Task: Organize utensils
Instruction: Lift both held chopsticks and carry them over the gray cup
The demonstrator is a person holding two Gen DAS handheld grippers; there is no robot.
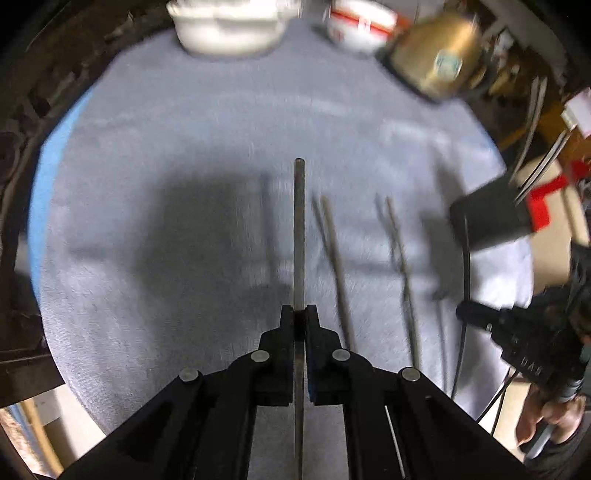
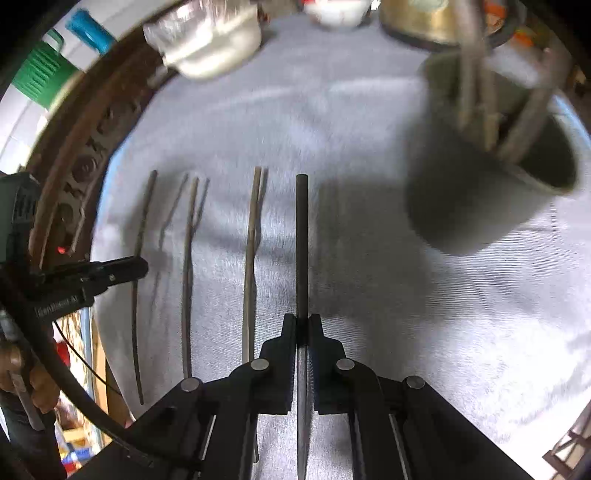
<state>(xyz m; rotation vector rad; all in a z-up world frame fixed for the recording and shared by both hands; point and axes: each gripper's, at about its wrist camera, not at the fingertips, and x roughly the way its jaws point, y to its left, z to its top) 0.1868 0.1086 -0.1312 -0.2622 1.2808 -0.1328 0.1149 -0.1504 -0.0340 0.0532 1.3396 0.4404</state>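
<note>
**A:** What were the two grippers doing at that moment?

**B:** Each one pinched a chopstick. The left gripper (image 1: 299, 314) had its jaws pressed against a dark chopstick (image 1: 299, 229) that ran straight forward between the fingers. The right gripper (image 2: 302, 321) had its jaws pinched on a second dark chopstick (image 2: 301, 240) the same way, the tip pointing away over the cloth.

**A:** Where did everything sit relative to the holder?

**B:** Taking the dark utensil holder (image 2: 491, 177) as the landmark: it stood on the grey cloth (image 2: 369, 122), with several sticks already leaning inside it. The right gripper's chopstick was to the left of the holder, apart from it. Further left of the holder, loose chopsticks lay on the cloth roughly side by side: a pale one (image 2: 251, 258) just beside the held stick, then a brownish one (image 2: 188, 273), then a dark one (image 2: 142, 258) farthest from the holder.

**A:** And the left gripper?

**B:** In the right wrist view it showed at the far left, well apart from the holder, near the dark loose stick. I could not tell from that view whether it touched it.

**A:** Anything behind the holder?

**B:** A white container (image 2: 210, 40), a white bowl with red markings (image 1: 358, 26) and a brass-coloured pot (image 1: 436, 55) sat along the far edge of the cloth, all blurred.
</note>
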